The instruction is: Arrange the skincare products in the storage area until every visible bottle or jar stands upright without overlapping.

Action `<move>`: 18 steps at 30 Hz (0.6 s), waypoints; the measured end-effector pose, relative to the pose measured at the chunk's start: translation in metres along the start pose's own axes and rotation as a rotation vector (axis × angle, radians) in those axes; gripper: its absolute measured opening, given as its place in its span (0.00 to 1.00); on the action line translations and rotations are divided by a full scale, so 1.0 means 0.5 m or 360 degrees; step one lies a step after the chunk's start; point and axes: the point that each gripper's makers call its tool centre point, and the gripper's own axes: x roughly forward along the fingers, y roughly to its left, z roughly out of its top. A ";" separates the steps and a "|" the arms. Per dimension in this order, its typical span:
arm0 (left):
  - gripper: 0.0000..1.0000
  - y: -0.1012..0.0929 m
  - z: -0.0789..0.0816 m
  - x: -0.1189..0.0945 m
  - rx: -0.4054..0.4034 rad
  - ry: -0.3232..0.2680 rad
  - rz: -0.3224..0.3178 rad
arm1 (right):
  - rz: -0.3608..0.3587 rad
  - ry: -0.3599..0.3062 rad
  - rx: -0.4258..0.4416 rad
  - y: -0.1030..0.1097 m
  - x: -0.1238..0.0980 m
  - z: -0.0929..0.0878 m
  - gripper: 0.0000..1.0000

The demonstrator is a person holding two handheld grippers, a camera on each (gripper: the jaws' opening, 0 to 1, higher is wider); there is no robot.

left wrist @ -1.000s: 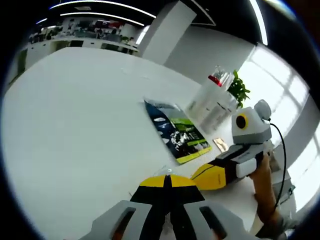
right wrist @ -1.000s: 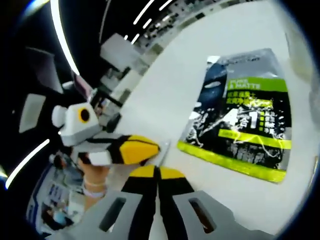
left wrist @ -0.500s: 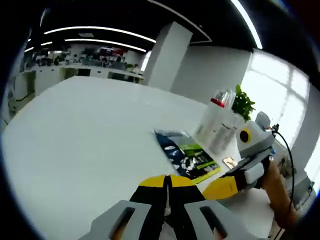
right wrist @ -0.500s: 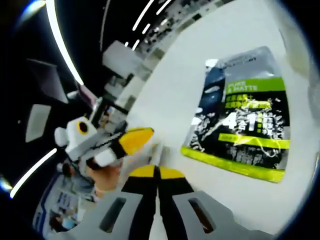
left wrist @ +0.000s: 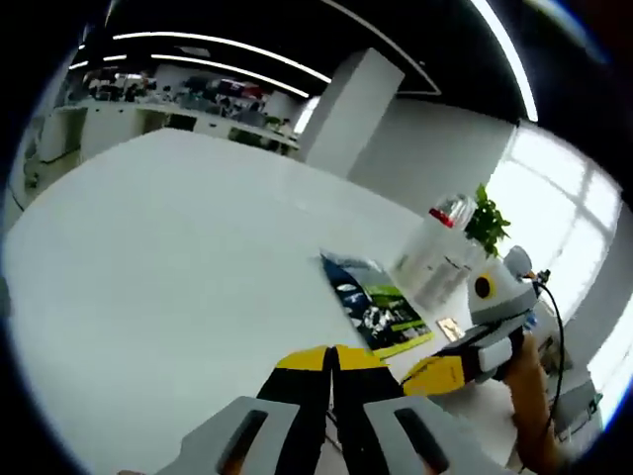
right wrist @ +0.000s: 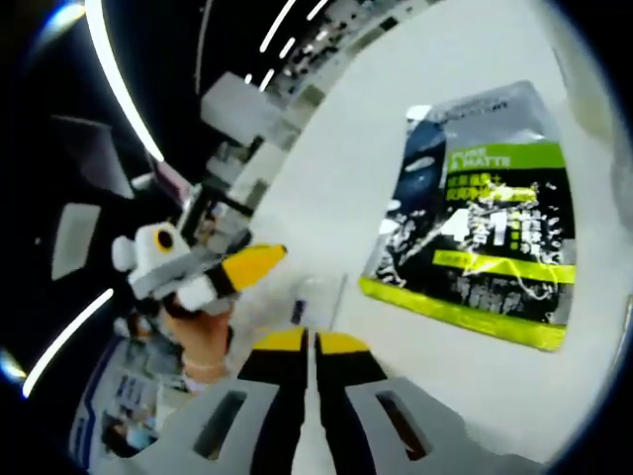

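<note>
The dark sachet (right wrist: 473, 233) with green bands lies flat on the white table. A small clear sachet (right wrist: 315, 299) lies flat just beside its near-left corner.

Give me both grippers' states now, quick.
Left gripper: shut, holding nothing visible.
Right gripper: shut, holding nothing visible.

An open-plan office: a broad white table (left wrist: 168, 257) stretches toward rows of desks and cluttered workstations (left wrist: 188, 99) at the far end of the room. Long strip lights (left wrist: 218, 71) run across a dark ceiling above a square white column (left wrist: 346, 109). Bright windows (left wrist: 564, 218) line one side, with a green potted plant (left wrist: 487, 220) standing in front of them. In the right gripper view, more strip lights (right wrist: 109, 69) and further desks (right wrist: 237, 119) fill the background.
</note>
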 end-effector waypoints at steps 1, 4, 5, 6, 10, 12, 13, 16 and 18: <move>0.00 -0.001 0.000 0.002 -0.0013 0.0001 -0.0014 | 0.0030 -0.0013 0.0012 0.008 -0.001 0.001 0.10; 0.00 -0.017 -0.032 0.001 -0.0051 0.0112 -0.0091 | 0.0074 -0.0021 0.0026 0.020 -0.004 0.001 0.16; 0.00 -0.015 -0.045 0.004 -0.0067 0.0166 -0.0078 | 0.0084 -0.0025 0.0031 0.021 -0.005 0.003 0.17; 0.00 -0.012 -0.046 0.008 -0.0059 0.0175 -0.0061 | 0.0086 -0.0028 0.0032 0.021 -0.005 0.004 0.17; 0.00 -0.010 -0.068 0.014 -0.0074 0.0267 -0.0040 | 0.0052 -0.0019 0.0059 0.015 -0.002 -0.003 0.22; 0.00 -0.008 -0.070 0.017 -0.0093 0.0267 -0.0027 | 0.0059 -0.0003 0.0087 0.015 0.001 -0.005 0.27; 0.00 -0.008 -0.067 0.017 -0.0132 0.0239 -0.0042 | 0.0089 0.0017 0.0099 0.022 0.004 -0.011 0.28; 0.00 -0.005 -0.070 0.017 -0.0170 0.0223 -0.0056 | 0.0125 0.0032 0.0137 0.025 0.007 -0.005 0.31; 0.00 -0.006 -0.069 0.019 -0.0184 0.0200 -0.0059 | 0.0141 0.0042 0.0148 0.029 0.012 -0.008 0.31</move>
